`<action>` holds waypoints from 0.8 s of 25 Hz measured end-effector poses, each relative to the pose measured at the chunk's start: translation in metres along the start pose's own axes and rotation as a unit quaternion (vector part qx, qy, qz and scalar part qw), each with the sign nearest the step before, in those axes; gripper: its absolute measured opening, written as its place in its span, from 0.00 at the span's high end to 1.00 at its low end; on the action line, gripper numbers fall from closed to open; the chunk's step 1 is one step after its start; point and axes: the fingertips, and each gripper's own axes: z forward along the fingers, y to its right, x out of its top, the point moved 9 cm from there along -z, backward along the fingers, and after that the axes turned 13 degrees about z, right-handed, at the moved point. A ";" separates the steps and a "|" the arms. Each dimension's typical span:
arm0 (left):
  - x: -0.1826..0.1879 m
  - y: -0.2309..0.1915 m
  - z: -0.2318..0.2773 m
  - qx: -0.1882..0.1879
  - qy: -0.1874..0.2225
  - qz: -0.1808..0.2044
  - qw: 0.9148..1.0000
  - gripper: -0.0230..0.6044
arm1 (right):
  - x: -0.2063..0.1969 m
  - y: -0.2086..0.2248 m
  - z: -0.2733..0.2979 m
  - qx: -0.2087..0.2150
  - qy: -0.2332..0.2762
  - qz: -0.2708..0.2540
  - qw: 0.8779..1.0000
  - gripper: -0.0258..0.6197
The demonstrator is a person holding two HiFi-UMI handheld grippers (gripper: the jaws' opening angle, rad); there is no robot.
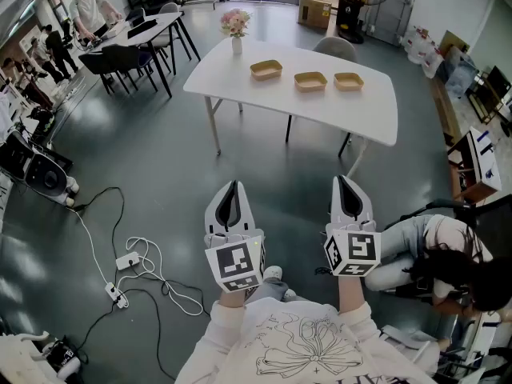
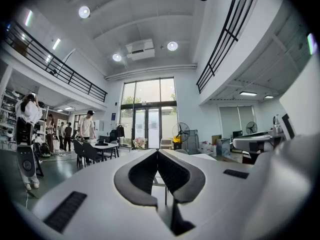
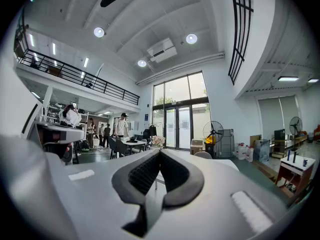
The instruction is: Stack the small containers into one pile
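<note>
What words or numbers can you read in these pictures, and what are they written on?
No text here reads clearly.
On the white shirt: a few letters under a flower drawing, cut off at the picture's edge, unreadable.
On the marker cubes of the left gripper and right gripper: black-and-white square patterns, no words.
On the cardboard box: any print is too small to read.

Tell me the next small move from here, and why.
Probably step toward the white table. The three small containers sit apart in a row there, none stacked, while the left gripper and right gripper are both shut, empty and well short of the table.
</note>
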 end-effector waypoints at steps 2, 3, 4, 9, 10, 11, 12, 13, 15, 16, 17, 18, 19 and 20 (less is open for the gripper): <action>0.001 0.000 0.004 -0.001 -0.001 -0.001 1.000 0.95 | 0.001 0.001 0.004 0.000 0.000 -0.002 1.000 0.94; 0.001 0.000 0.006 -0.002 -0.001 -0.002 1.000 0.95 | 0.002 0.001 0.005 0.000 0.000 -0.002 1.000 0.94; 0.001 -0.001 0.007 -0.002 -0.001 -0.003 1.000 0.95 | 0.001 0.000 0.007 0.000 0.000 -0.002 1.000 0.94; -0.002 -0.006 0.020 -0.005 -0.003 -0.004 1.000 0.95 | -0.002 -0.001 0.020 0.003 -0.004 0.001 1.000 0.94; -0.003 -0.006 0.023 -0.005 -0.004 -0.004 1.000 0.95 | -0.003 0.000 0.023 0.003 -0.004 0.002 1.000 0.94; -0.004 -0.007 0.026 -0.005 -0.005 -0.005 1.000 0.95 | -0.004 0.001 0.026 0.003 -0.003 0.004 1.000 0.94; -0.005 -0.008 0.030 -0.004 -0.005 -0.005 1.000 0.95 | -0.005 0.001 0.030 0.003 -0.002 0.006 1.000 0.94; -0.006 -0.010 0.034 -0.004 -0.004 -0.005 1.000 0.95 | -0.006 0.000 0.034 0.002 -0.001 0.008 1.000 0.94; -0.008 -0.017 0.042 -0.003 -0.004 -0.006 1.000 0.95 | -0.008 -0.002 0.045 0.000 0.000 0.011 1.000 0.94; -0.010 -0.021 0.047 -0.003 -0.003 -0.006 1.000 0.95 | -0.009 -0.003 0.050 -0.002 0.001 0.011 1.000 0.94; -0.011 -0.025 0.052 -0.004 -0.003 -0.007 1.000 0.95 | -0.011 -0.004 0.055 -0.005 0.001 0.012 1.000 0.94; -0.013 -0.028 0.057 -0.004 -0.004 -0.007 1.000 0.95 | -0.012 -0.004 0.060 -0.008 0.000 0.012 1.000 0.94; -0.014 -0.030 0.062 -0.005 -0.004 -0.008 1.000 0.95 | -0.013 -0.004 0.065 -0.010 0.000 0.014 1.000 0.94; -0.015 -0.031 0.066 -0.007 -0.004 -0.008 1.000 0.95 | -0.015 -0.003 0.068 -0.014 0.000 0.015 1.000 0.94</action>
